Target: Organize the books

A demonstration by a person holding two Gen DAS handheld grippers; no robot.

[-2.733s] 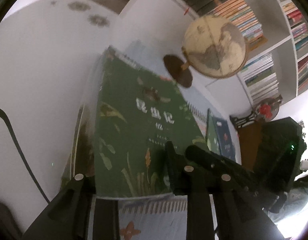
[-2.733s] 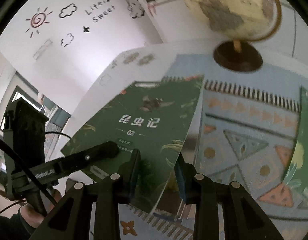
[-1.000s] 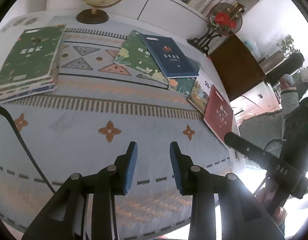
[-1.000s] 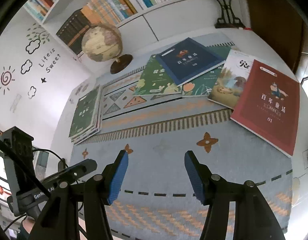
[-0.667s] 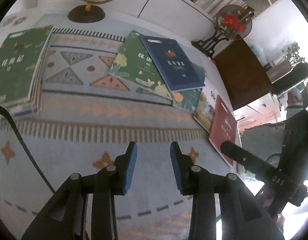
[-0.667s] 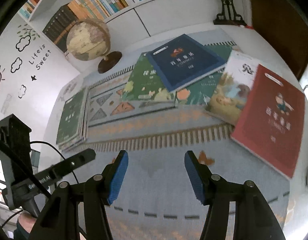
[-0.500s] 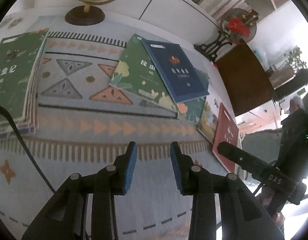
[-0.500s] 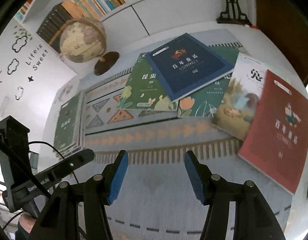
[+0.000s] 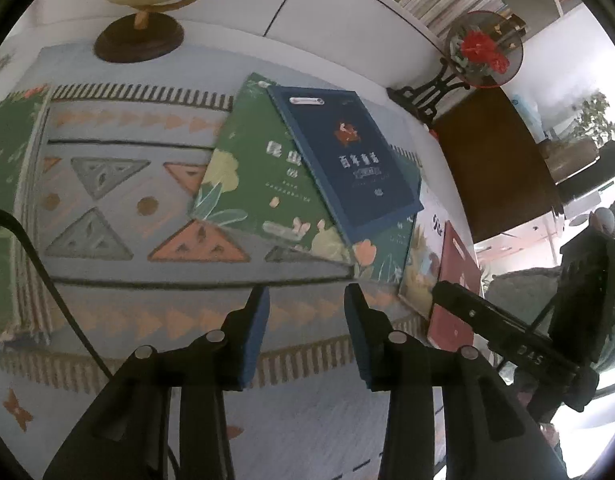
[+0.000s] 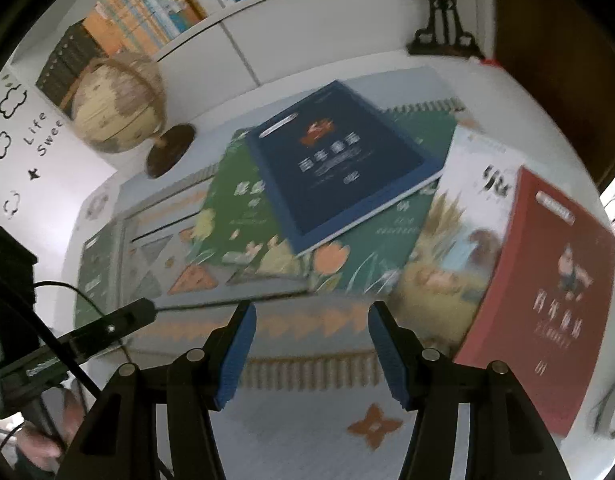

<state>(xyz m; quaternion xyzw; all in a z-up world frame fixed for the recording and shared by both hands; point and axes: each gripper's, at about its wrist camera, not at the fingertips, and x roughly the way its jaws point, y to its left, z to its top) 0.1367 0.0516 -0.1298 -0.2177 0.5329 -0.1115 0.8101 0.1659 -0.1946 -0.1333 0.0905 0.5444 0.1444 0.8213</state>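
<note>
— What's ahead of you on the desk?

— A navy book [image 9: 347, 156] lies atop green books [image 9: 263, 184], a red book [image 10: 547, 292] at the right edge, a globe [image 10: 115, 104] at the back.

— Your fingers?

— My left gripper [image 9: 306, 316] is opening, empty; my right gripper [image 10: 311, 344] stands apart, empty.

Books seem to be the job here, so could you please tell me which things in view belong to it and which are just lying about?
Belonging to the job:
- navy book, on top of the loose pile
- green books under it
- white illustrated book
- red book
- stacked green books at the left

Just lying about:
- globe
- patterned mat
- red flower ornament
- shelved books
</note>
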